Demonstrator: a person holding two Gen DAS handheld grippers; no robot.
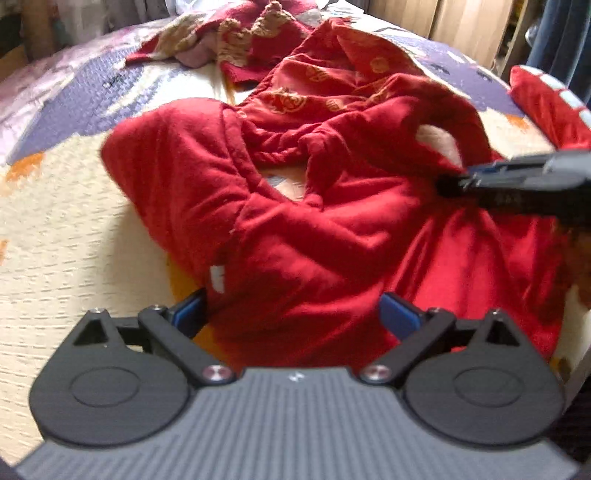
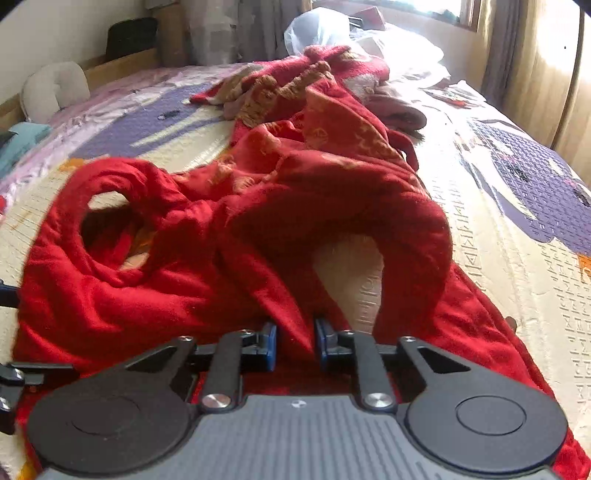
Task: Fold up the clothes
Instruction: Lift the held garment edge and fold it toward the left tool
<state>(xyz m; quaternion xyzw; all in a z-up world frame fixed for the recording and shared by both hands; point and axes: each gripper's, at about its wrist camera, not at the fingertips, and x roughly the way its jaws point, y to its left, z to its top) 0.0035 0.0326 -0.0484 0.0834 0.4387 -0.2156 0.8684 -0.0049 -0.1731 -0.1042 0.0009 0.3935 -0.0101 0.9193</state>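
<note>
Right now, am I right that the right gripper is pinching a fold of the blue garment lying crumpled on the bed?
Not quite: the garment is red, not blue. The right wrist view shows the right gripper with a fold of that red garment between its blue pads, crumpled on the bed.

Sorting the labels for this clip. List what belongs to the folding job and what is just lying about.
Job:
- red garment
- right hand-held gripper, pinching a fold of it
- left hand-held gripper, open over it

Lying about:
- patterned red cloth
- bedspread
- plastic bag
- curtain
</note>
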